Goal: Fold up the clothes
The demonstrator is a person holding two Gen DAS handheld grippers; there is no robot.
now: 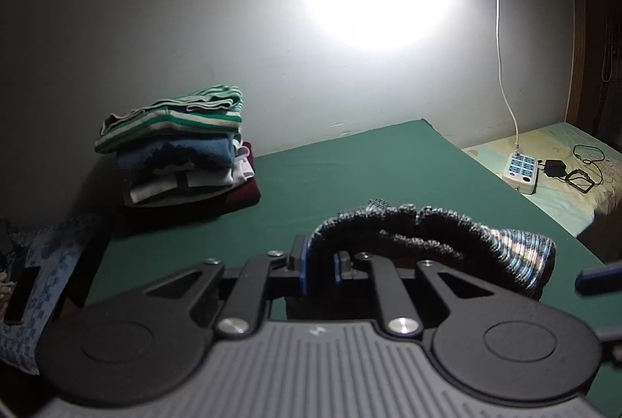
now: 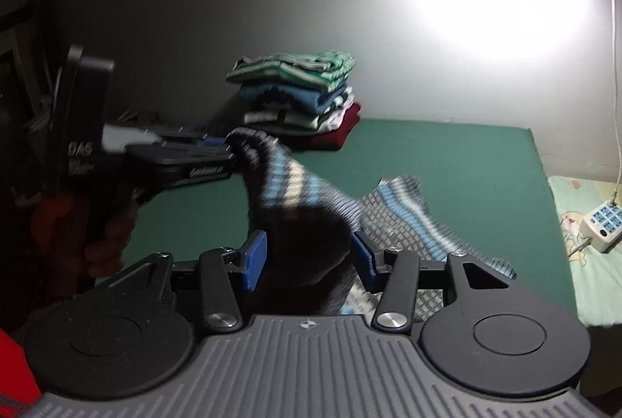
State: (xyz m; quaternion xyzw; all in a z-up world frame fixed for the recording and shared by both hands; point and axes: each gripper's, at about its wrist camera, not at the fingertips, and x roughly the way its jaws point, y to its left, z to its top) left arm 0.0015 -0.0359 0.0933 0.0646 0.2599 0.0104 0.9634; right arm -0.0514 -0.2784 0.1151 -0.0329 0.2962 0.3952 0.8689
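- The left gripper (image 1: 322, 268) is seen at the lower centre of the left wrist view, its blue pads (image 1: 304, 264) pinched on a bunched edge of the striped knit garment (image 1: 447, 235).
- From that pinch the garment is carried to the right of the frame as a thick dark roll, ending in a blue-and-grey striped part at the right-centre, above the green table cover (image 1: 350, 169).
- In the right wrist view the left gripper (image 2: 229, 150) is seen at the left-centre, held by a hand (image 2: 105, 235), with the garment (image 2: 295, 185) gripped at its tips.
- From there the garment is draped down toward the lower centre of that frame, and part of it is spread on the green table cover (image 2: 447, 161) to the right of centre.
- The right gripper (image 2: 309, 258) is shown spread wide at the lower centre; a dark fold of the garment lies between its blue pads (image 2: 254, 258).
- Whether the fold touches either pad cannot be told, since the area is dark and blurred.
- A stack of folded clothes (image 1: 182, 146) is placed at the upper left of the table, against the wall (image 1: 155, 10).
- A white power strip (image 1: 521, 173) is located on the patterned sheet (image 1: 563, 185) at the right edge.
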